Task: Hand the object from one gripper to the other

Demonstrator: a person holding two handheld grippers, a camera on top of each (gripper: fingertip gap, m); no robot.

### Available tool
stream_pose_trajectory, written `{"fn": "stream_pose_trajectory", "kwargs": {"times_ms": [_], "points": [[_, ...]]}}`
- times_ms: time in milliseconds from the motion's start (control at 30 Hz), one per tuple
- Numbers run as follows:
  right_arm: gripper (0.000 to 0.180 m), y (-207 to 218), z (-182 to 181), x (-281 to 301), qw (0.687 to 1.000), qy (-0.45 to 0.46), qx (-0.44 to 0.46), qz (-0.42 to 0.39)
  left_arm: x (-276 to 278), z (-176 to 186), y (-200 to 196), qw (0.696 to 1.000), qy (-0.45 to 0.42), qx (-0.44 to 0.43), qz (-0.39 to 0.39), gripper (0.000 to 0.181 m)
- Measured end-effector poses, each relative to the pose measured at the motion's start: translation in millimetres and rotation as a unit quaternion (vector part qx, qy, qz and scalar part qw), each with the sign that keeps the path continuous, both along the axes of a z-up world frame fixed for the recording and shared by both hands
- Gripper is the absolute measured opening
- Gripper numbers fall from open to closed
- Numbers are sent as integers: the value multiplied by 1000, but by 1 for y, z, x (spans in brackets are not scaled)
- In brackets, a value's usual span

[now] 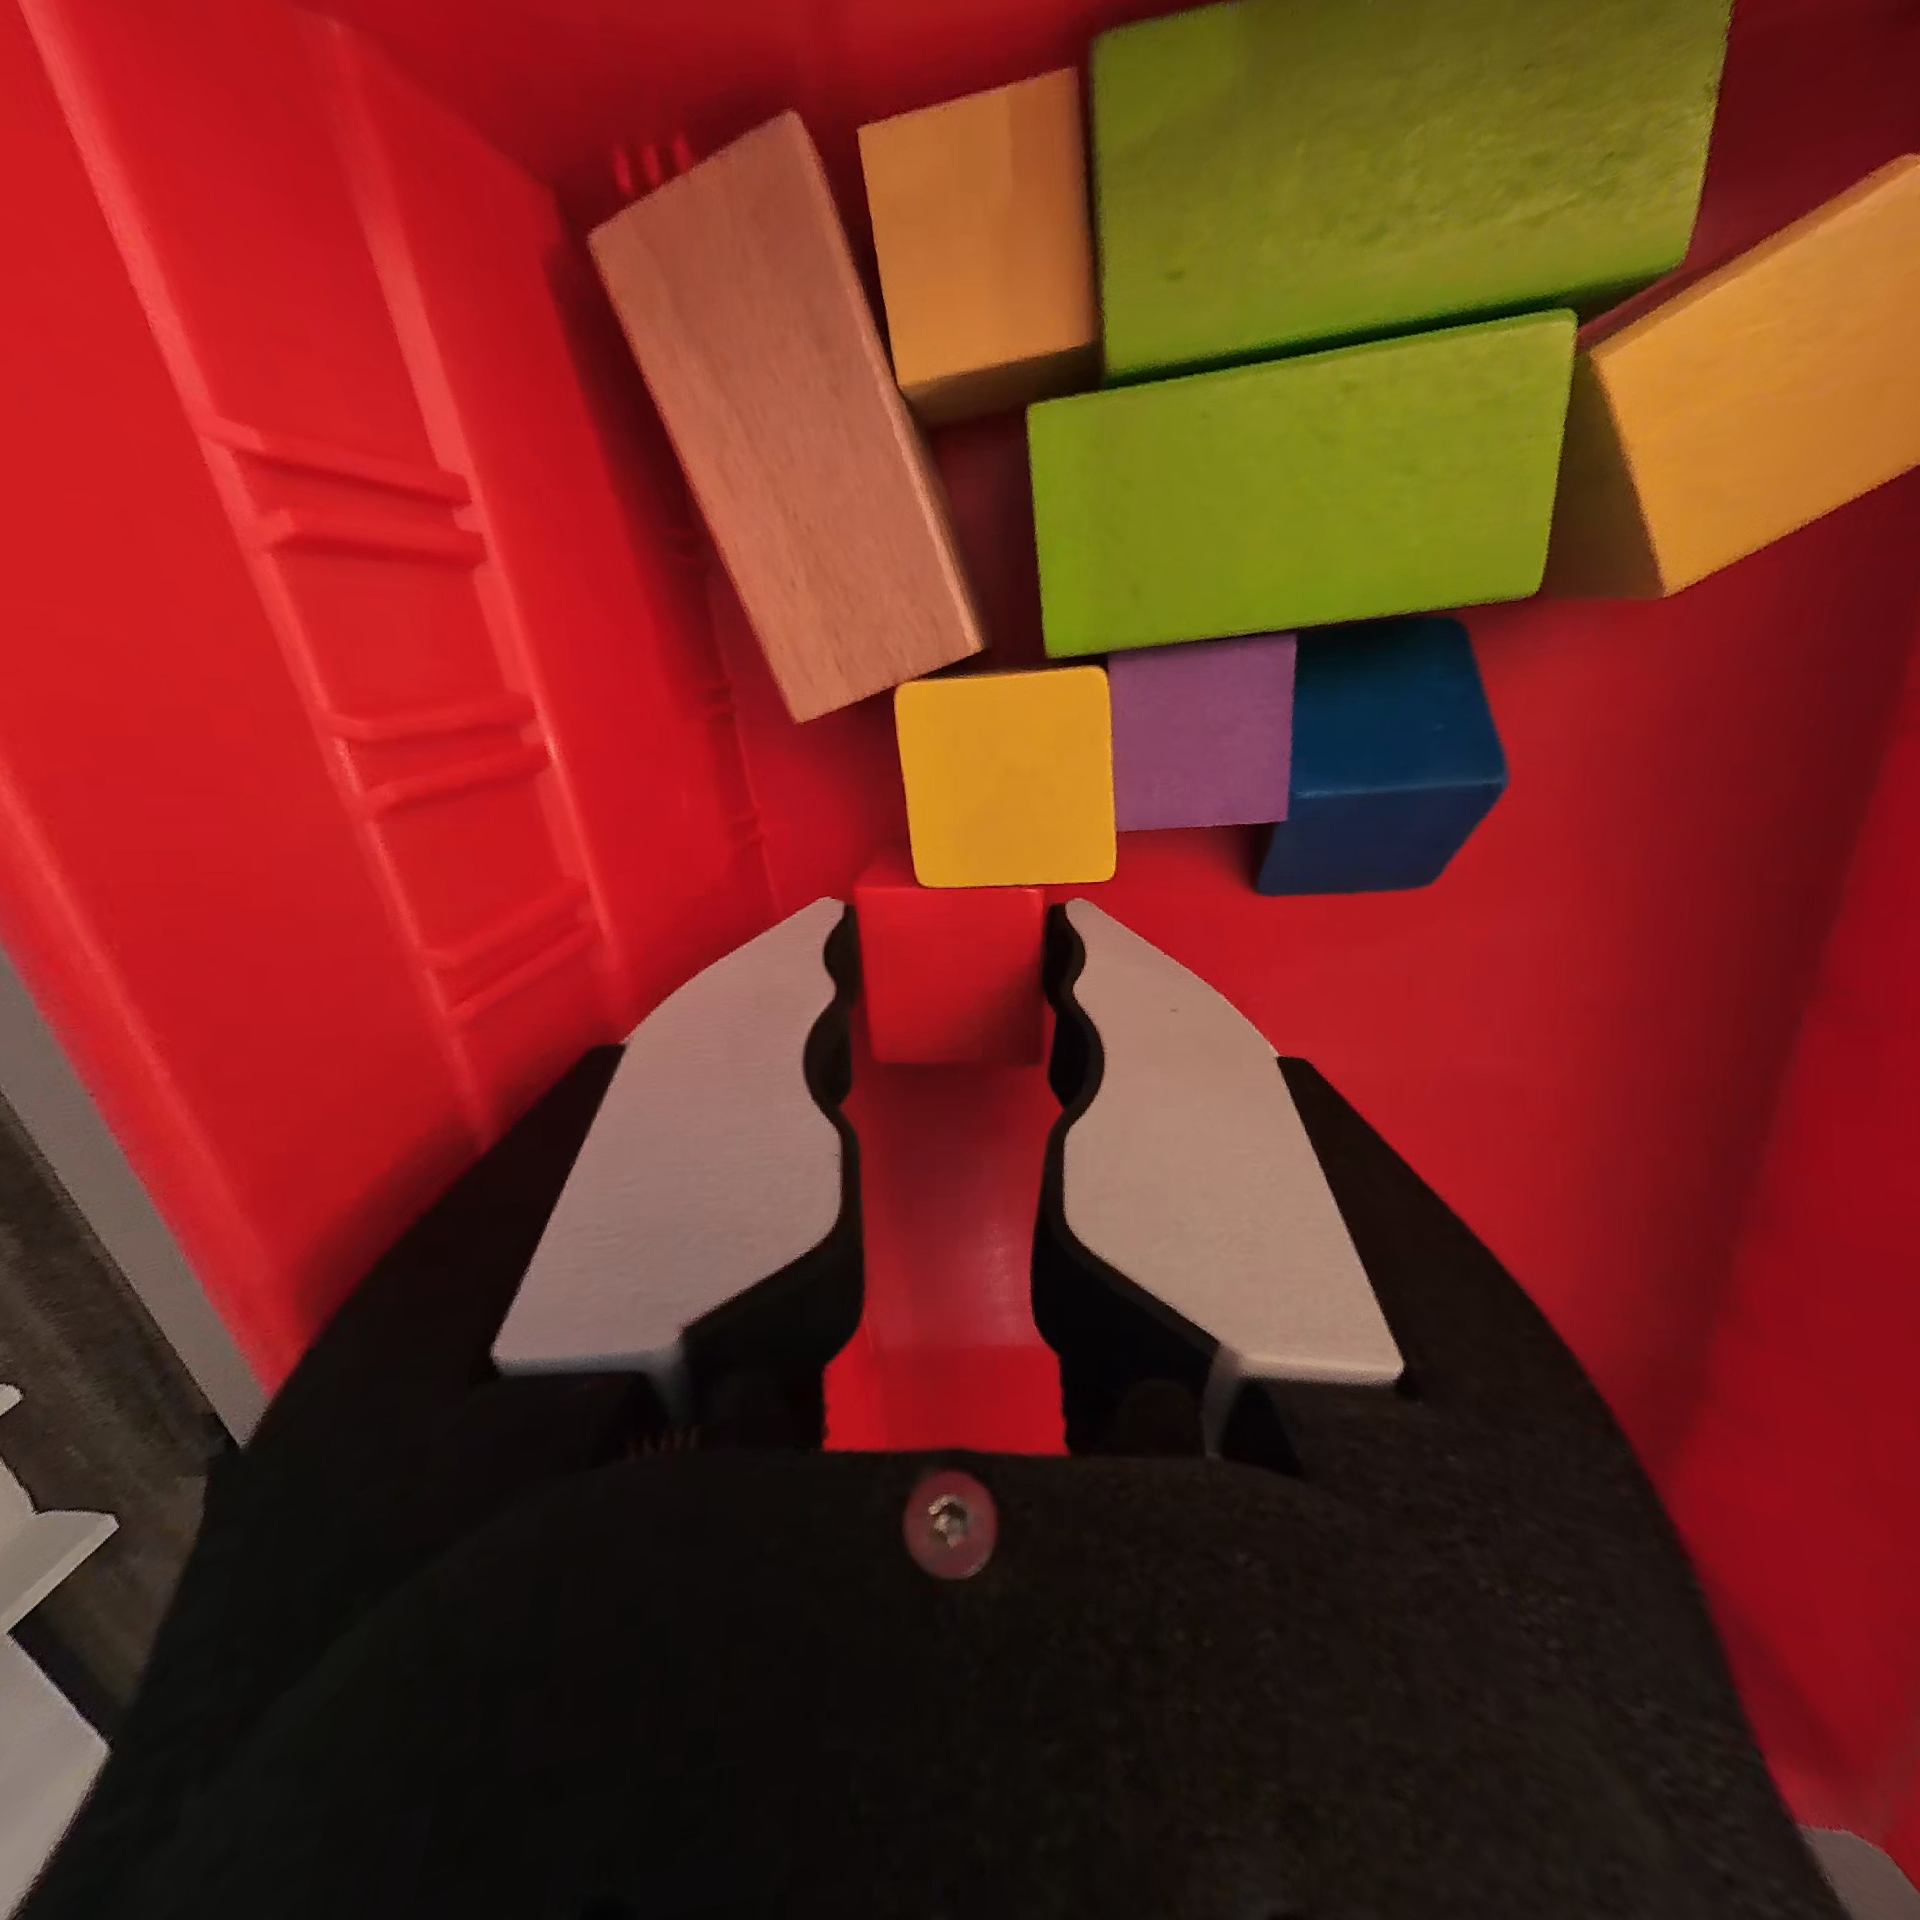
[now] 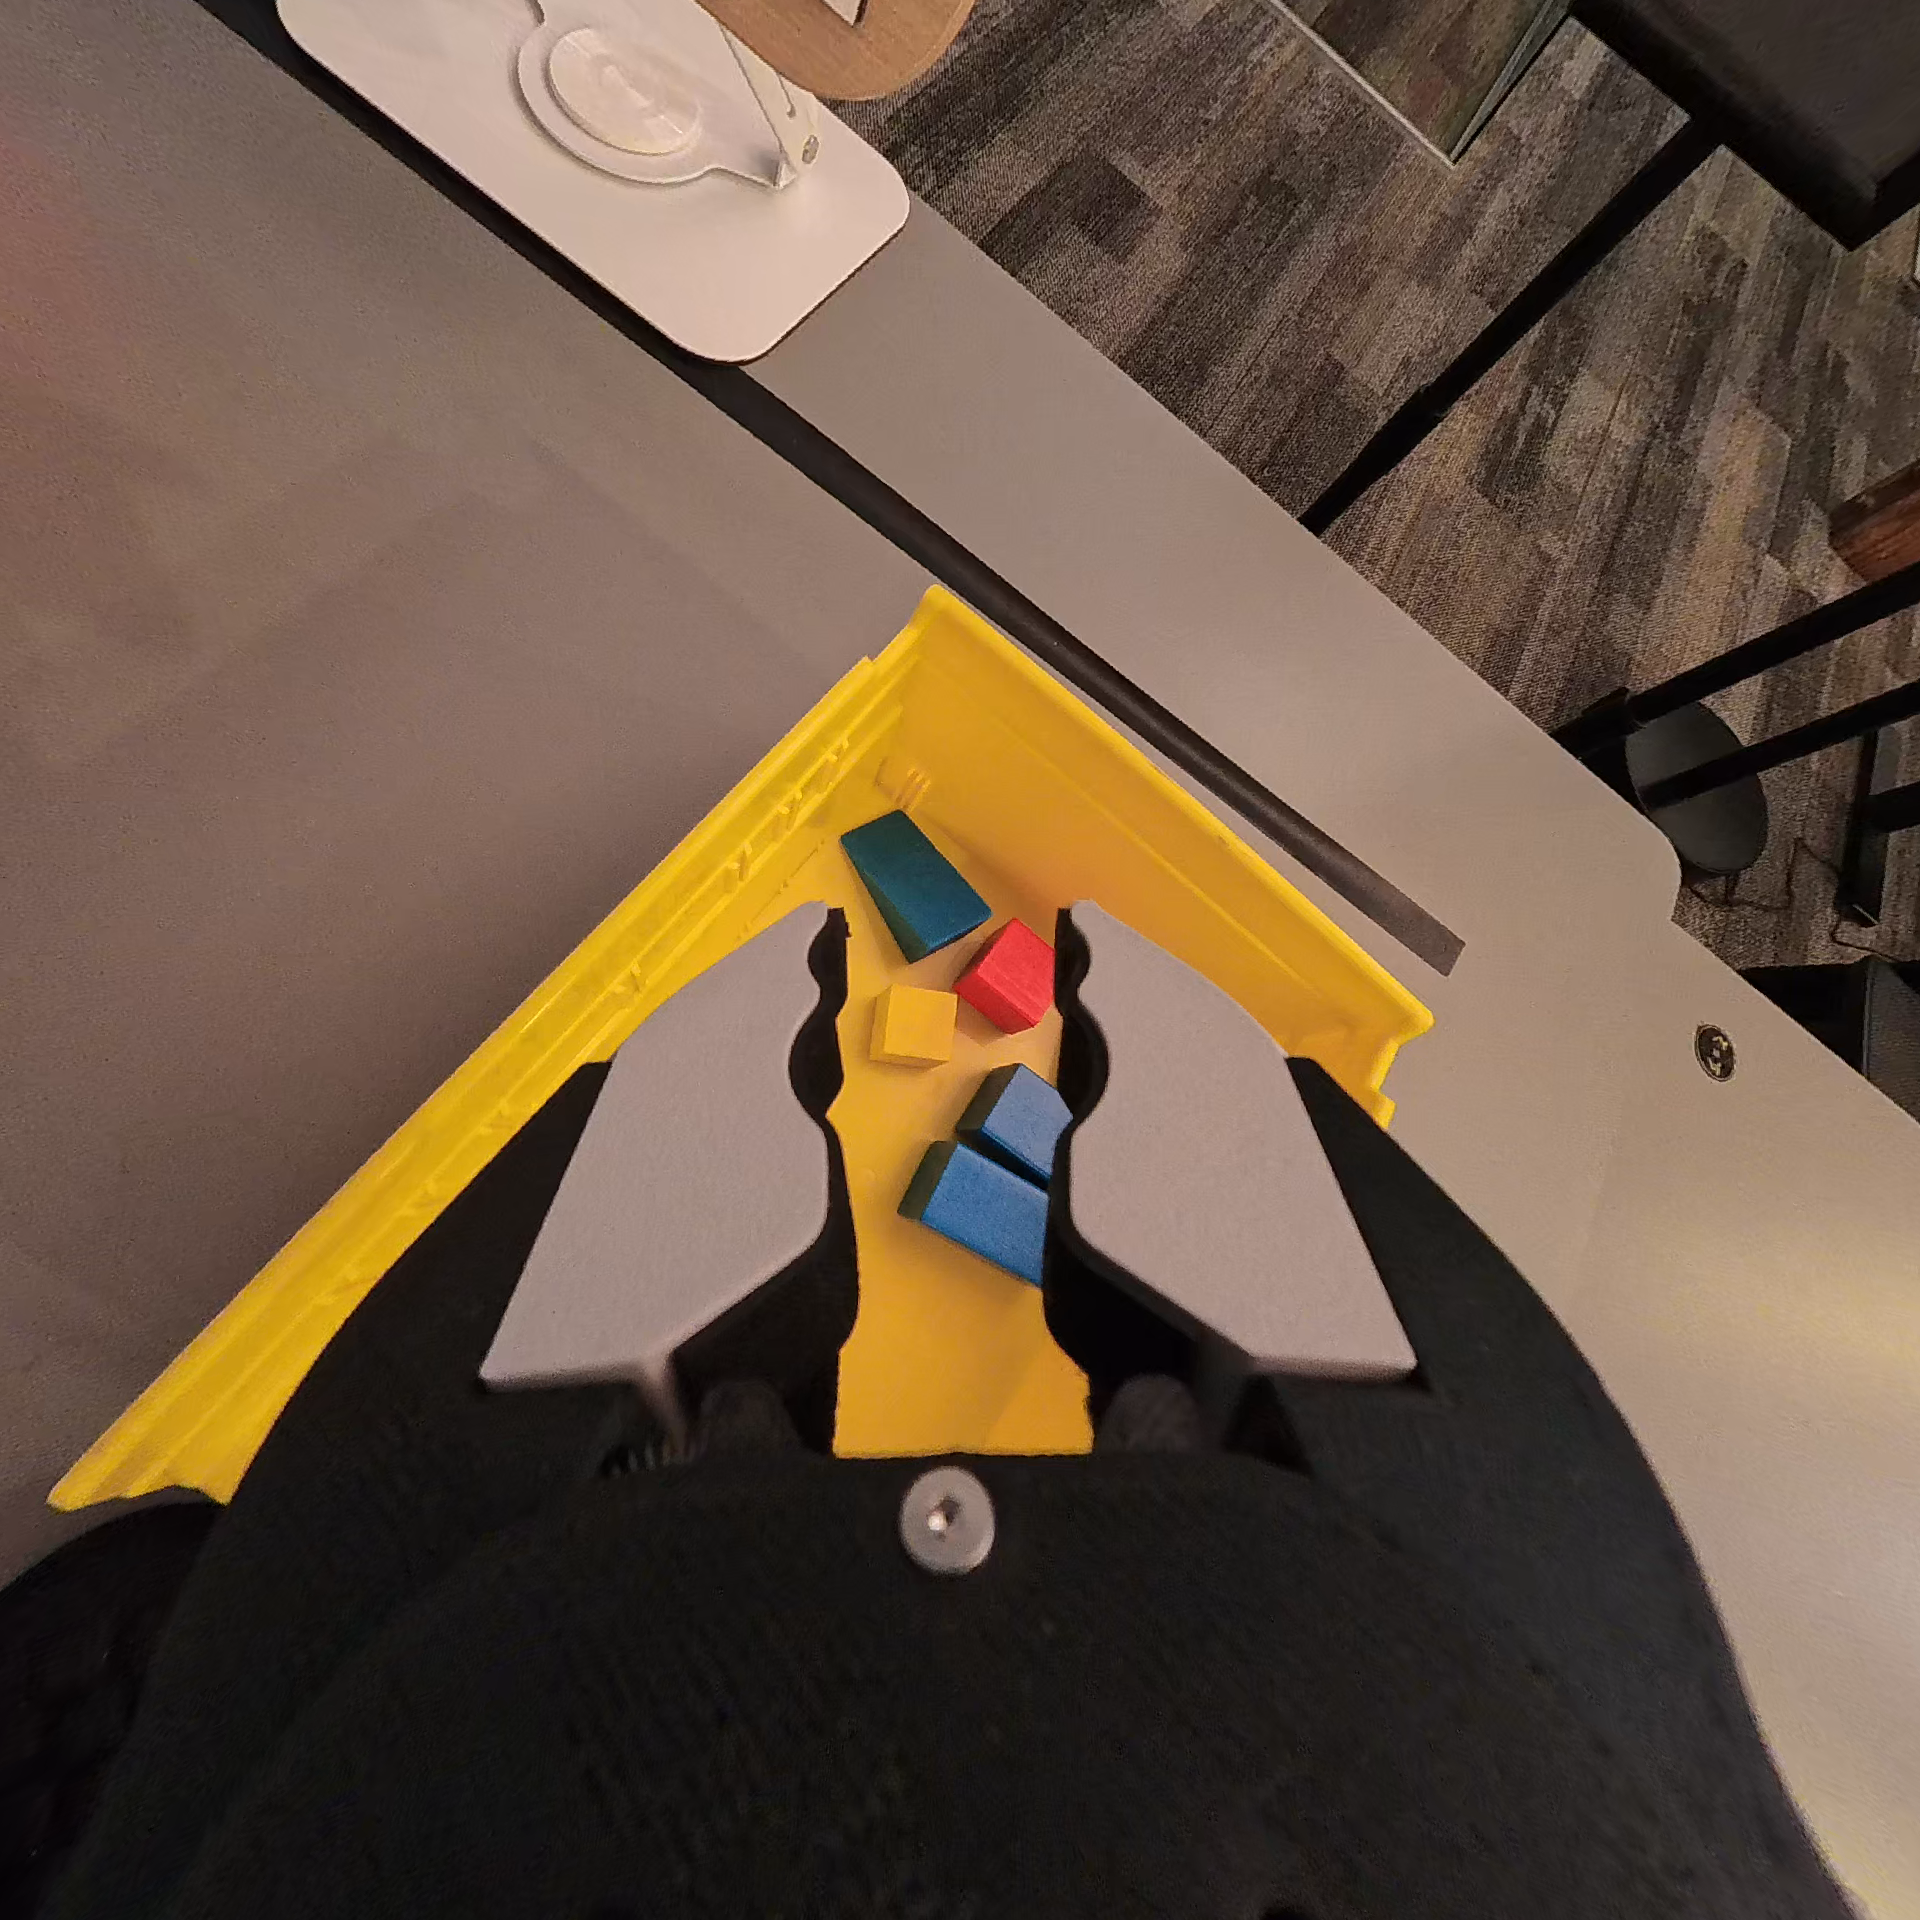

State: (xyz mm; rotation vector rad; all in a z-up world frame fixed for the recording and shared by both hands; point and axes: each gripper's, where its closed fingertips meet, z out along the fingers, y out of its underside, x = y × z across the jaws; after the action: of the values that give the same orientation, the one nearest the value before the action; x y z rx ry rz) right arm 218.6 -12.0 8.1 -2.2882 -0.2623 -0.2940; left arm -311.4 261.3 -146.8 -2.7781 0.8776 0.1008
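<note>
In the left wrist view my left gripper (image 1: 948,914) reaches down into a red bin (image 1: 312,520). Its jaws are closed on a small red block (image 1: 951,977), which touches both inner pads. Just beyond the fingertips lies a yellow cube (image 1: 1006,774). In the right wrist view my right gripper (image 2: 948,920) is open and empty, hovering above a yellow bin (image 2: 1091,748). Neither gripper shows in the other's view.
The red bin also holds purple (image 1: 1200,732), blue (image 1: 1382,758), green (image 1: 1299,478), plain wood (image 1: 779,416) and orange (image 1: 977,229) blocks. The yellow bin holds teal (image 2: 914,883), red (image 2: 1008,977), yellow (image 2: 912,1027) and blue (image 2: 982,1210) blocks. It sits near the grey table's (image 2: 364,520) edge; a white pad (image 2: 727,260) lies farther off.
</note>
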Motion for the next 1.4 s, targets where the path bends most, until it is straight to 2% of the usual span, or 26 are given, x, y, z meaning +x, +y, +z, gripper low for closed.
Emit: {"fn": "stream_pose_trajectory", "kwargs": {"times_ms": [167,267,400,467,533,567,633,667,733,800,900,1133,1267,1333,1400], "points": [[39,0,1,0,1000,-3,0,-1,0,1,-4,1000,4,-10,-1,34],[39,1,6,-2,1000,-9,6,-1,-2,14,-10,1000,0,-14,1,34],[38,7,23,-14,999,-30,37,10,6,60,-20,998,-46,29,-12,34],[35,16,41,-29,995,-52,83,31,29,95,-32,988,-132,59,-48,34],[36,31,66,-56,983,-73,154,69,68,137,-55,955,-266,70,-111,33],[42,38,78,-78,971,-88,195,105,88,159,-71,927,-336,67,-150,33],[56,47,97,-129,936,-125,274,183,125,205,-112,851,-469,45,-233,34],[57,50,103,-158,916,-139,307,219,139,223,-136,811,-519,19,-268,33],[57,46,109,-221,868,-147,368,298,160,248,-177,749,-574,-25,-330,33],[57,34,111,-275,824,-133,417,361,177,256,-207,716,-588,-45,-374,33],[57,17,114,-318,787,-114,453,403,193,265,-240,670,-614,-93,-407,33],[50,6,121,-330,769,-148,478,398,209,269,-283,625,-625,-145,-445,34],[35,4,118,-334,761,-168,479,404,212,269,-288,624,-623,-145,-449,34],[35,5,118,-334,766,-162,474,403,212,271,-286,628,-629,-153,-433,33],[35,6,119,-332,772,-149,465,406,211,278,-283,621,-645,-138,-423,43]]}}
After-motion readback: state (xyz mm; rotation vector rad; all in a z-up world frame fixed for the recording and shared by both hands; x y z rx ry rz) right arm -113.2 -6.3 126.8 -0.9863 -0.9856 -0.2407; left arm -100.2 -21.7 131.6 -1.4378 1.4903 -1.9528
